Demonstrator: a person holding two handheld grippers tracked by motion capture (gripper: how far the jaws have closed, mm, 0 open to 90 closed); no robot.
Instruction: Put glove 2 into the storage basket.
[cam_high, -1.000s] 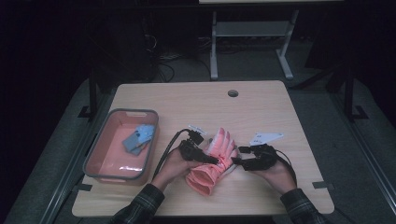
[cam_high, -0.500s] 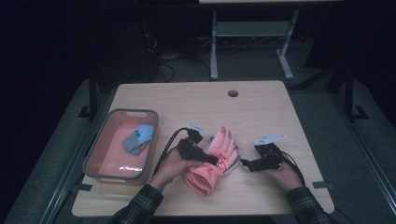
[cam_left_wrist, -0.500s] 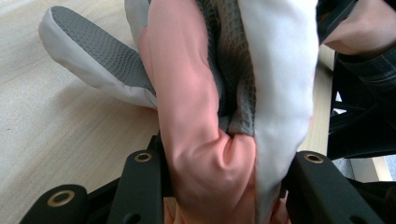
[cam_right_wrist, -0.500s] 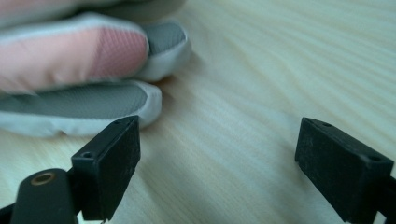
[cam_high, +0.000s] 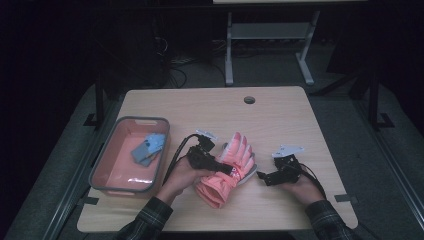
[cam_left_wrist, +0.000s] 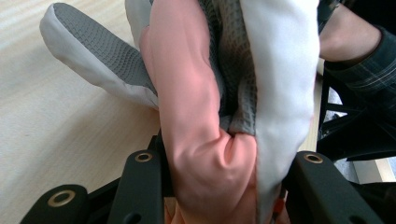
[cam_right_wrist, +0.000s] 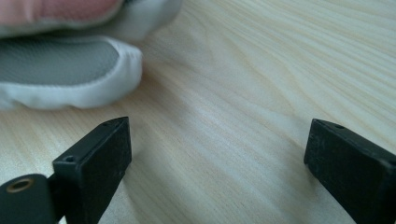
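A pink glove (cam_high: 227, 172) lies on the wooden surface (cam_high: 280, 115), just below the middle of the high view. Its fingers point up the frame and its cuff points down toward the person. The glove has a grey and white palm side.

The left gripper (cam_high: 212, 162) sits on the left side of the glove. Its jaws are closed on the glove. In the left gripper view the pink and white cloth (cam_left_wrist: 224, 116) is bunched up and squeezed between the two black jaws. A grey thumb of the glove sticks out at the upper left of that view.

The right gripper (cam_high: 265, 177) is just to the right of the glove, low over the surface. Its jaws have just been opening and now stand wide apart, with nothing between them. In the right gripper view bare wood (cam_right_wrist: 243, 93) shows between the two black jaws, and a grey and white glove fingertip (cam_right_wrist: 70, 74) lies at the upper left, not touching them.

A pink bin (cam_high: 107, 172) stands at the left of the surface. Some blue and grey cloths (cam_high: 147, 147) lie inside it.
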